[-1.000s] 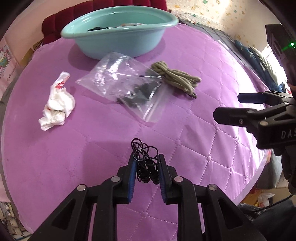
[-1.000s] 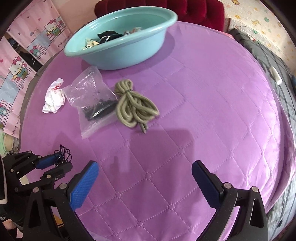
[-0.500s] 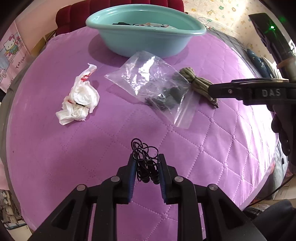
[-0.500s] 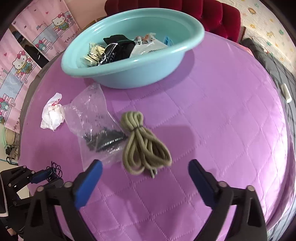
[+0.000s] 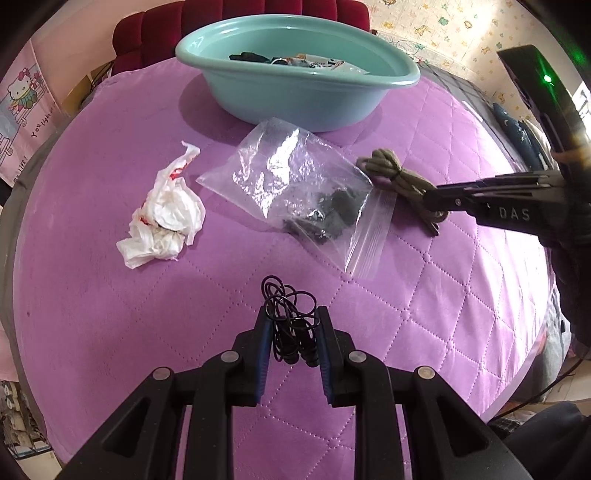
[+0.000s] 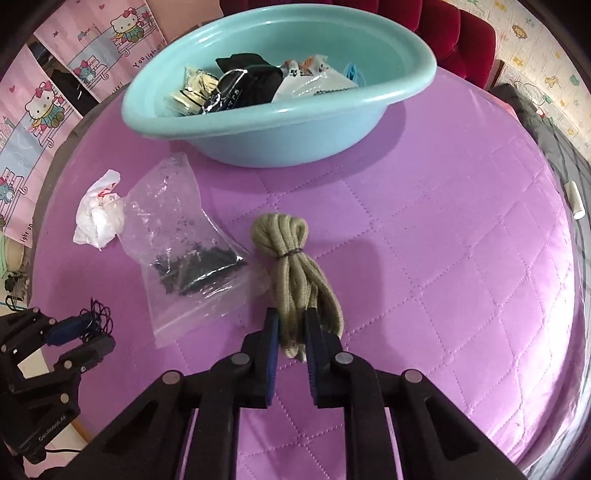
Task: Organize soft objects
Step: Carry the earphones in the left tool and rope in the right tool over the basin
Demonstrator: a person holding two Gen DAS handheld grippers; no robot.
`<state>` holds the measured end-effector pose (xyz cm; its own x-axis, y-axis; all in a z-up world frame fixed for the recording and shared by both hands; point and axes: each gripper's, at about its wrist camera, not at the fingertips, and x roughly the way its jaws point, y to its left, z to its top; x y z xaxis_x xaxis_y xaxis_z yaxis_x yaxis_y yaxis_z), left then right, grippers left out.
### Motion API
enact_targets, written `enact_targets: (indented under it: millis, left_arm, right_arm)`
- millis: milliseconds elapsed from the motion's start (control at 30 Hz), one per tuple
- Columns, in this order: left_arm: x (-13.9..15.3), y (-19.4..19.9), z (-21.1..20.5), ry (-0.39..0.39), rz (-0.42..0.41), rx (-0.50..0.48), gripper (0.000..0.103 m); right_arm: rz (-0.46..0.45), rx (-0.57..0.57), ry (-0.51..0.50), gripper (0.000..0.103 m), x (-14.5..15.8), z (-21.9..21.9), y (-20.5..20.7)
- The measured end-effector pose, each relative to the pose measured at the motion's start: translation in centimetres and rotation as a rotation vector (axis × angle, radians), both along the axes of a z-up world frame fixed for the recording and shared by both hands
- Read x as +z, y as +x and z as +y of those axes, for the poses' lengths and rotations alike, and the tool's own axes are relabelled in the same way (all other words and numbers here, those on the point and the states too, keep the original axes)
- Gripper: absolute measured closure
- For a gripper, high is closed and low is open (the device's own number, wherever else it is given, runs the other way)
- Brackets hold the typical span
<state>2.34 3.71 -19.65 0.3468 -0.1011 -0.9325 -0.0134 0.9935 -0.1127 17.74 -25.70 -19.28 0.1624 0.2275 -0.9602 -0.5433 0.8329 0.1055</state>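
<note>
My left gripper (image 5: 291,325) is shut on a bundle of thin black cord (image 5: 290,314) and holds it above the purple quilted table (image 5: 443,295). It also shows at the left of the right wrist view (image 6: 83,326). My right gripper (image 6: 291,325) is shut on the near end of an olive rope coil (image 6: 291,258), which lies on the table. The rope also shows in the left wrist view (image 5: 391,170), with the right gripper (image 5: 439,201) on it. A teal basin (image 6: 280,140) at the back holds several soft items.
A clear zip bag (image 5: 306,195) with dark contents lies left of the rope. A crumpled white plastic bag (image 5: 166,214) lies further left. A red chair (image 6: 443,29) stands behind the basin. The table edge runs close at the right and front.
My right gripper moved forward to the olive rope and closed on its near end. My left gripper kept hold of the black cord and shifted slightly toward the basin.
</note>
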Motion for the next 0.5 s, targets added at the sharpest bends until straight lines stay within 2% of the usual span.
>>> enact_targets:
  millis: [500]
  left_arm:
    - [2.3,0.2,-1.3,0.004,-0.074,-0.069,0.078]
  right_arm:
    - [-0.034,-0.043,0.024,0.091,3.6,-1.6,-4.9]
